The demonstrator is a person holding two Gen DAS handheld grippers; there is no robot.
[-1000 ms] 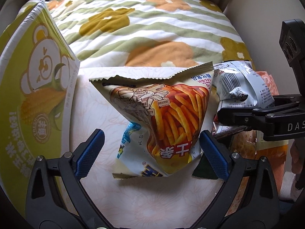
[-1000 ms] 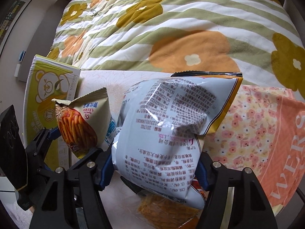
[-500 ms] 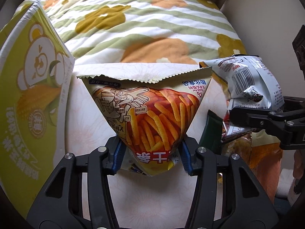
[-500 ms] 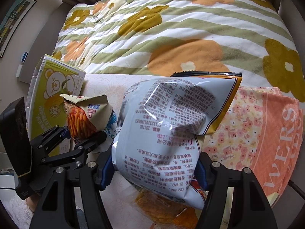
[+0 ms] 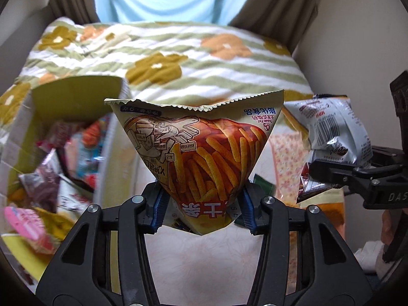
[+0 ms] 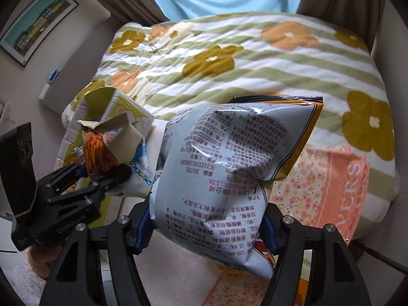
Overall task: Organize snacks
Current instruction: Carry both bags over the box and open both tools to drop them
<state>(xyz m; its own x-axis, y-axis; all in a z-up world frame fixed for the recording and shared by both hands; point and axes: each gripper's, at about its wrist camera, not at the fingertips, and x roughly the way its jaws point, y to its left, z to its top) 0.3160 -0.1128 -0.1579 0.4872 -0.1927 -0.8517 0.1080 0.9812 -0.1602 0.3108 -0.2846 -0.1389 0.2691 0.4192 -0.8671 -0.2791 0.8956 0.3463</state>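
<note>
Blue pads on the left gripper are now pressing the narrow bottom of the fries packet, where a second ago the jaws were standing wide on either side of it as it lay on the pale table. The jaws have just been closing on the packet, and it is now hanging clear of the table. The right gripper is still clamping the silver chip bag, its jaws part-way open around the bag, and that bag is also riding higher. The open yellow-green box, already holding mixed snacks, is now showing its inside on the left, just beside the fries packet. Both snacks are probably heading into that box next, the fries packet being the nearer.
</note>
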